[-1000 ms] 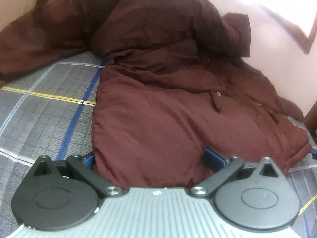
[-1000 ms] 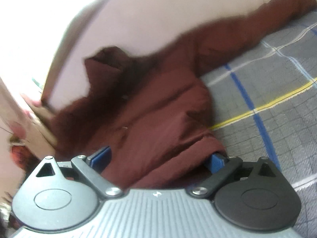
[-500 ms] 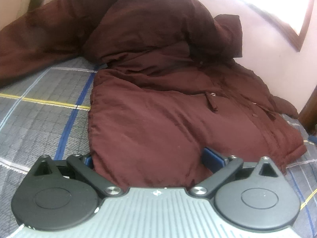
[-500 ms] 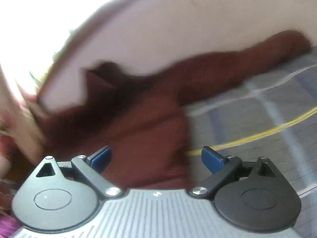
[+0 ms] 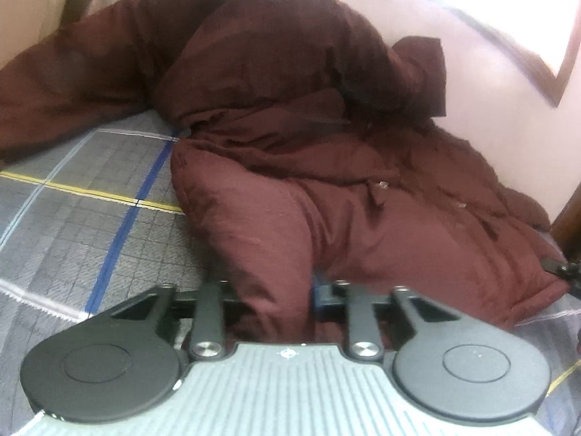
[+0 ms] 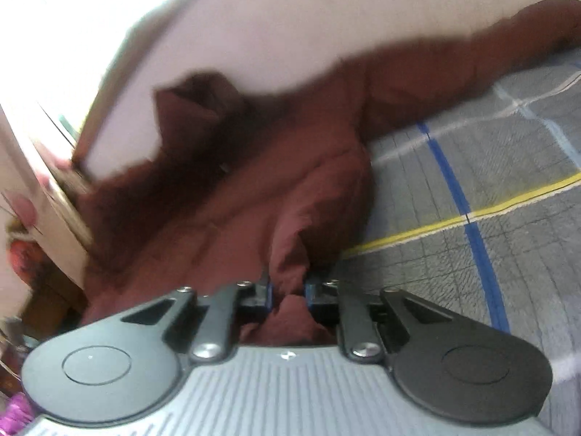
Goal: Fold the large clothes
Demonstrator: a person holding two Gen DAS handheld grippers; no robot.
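Left wrist view: left hand-held gripper (image 5: 270, 292) pinched narrow on a thick fold of the maroon jacket (image 5: 326, 181) at its near hem, approx 6 o'clock in frame; blue pad just visible at right of the bunched cloth. Grip at hem prob. chosen so the bottom edge can be carried up over the body for a fold. Jacket lying on the bed w/ grey plaid bedsheet (image 5: 90, 225), long axis running from hem at 6 o'clock to hood (image 5: 421, 69) at approx 1 o'clock, hood end against the pink wall (image 5: 508, 116); one sleeve (image 5: 72, 83) flung out toward 10 o'clock, not yet tucked in. Right wrist view (blurred): right hand-held gripper (image 6: 287, 292) likewise closed narrow on a ridge of jacket (image 6: 236, 196) hem, cloth pushed up between blue pads. Two grips on same edge, likely to keep hem taut and level. Here hood at approx 10 o'clock, sleeve stretched to 2 o'clock along the wall, bedsheet at 3 o'clock.
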